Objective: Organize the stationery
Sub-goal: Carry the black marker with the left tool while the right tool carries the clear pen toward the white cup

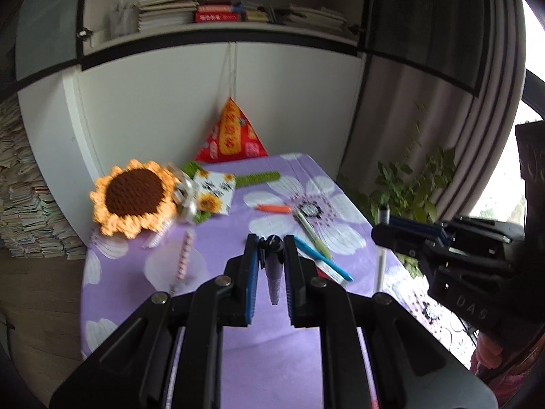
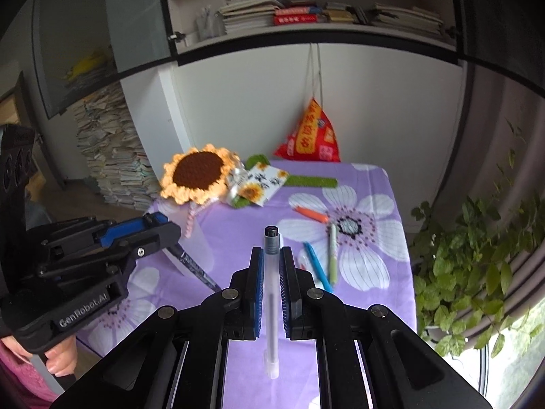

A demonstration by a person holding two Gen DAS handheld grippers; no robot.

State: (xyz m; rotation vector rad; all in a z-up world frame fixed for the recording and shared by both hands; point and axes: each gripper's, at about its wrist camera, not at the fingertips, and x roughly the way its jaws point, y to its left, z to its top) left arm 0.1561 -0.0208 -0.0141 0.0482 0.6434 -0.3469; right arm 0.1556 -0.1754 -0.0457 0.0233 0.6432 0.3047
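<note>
My left gripper (image 1: 270,240) is shut on a dark purple pen (image 1: 273,272), held above the purple flowered tablecloth (image 1: 238,323). It also shows in the right wrist view (image 2: 163,230), with the dark pen (image 2: 196,267) pointing down to the right. My right gripper (image 2: 271,250) is shut on a clear white pen with a black cap (image 2: 271,293). It shows at the right of the left wrist view (image 1: 385,230) with the white pen (image 1: 380,266) upright. On the cloth lie an orange pen (image 1: 274,208), a green pen (image 1: 313,235) and a blue pen (image 1: 323,262).
A crochet sunflower (image 1: 134,197) and a sunflower-print pouch (image 1: 214,194) lie at the table's far left. A pink beaded pen (image 1: 185,255) lies near them. A red triangular bag (image 1: 231,136) leans on the white cabinet. A potted plant (image 2: 477,272) stands right of the table.
</note>
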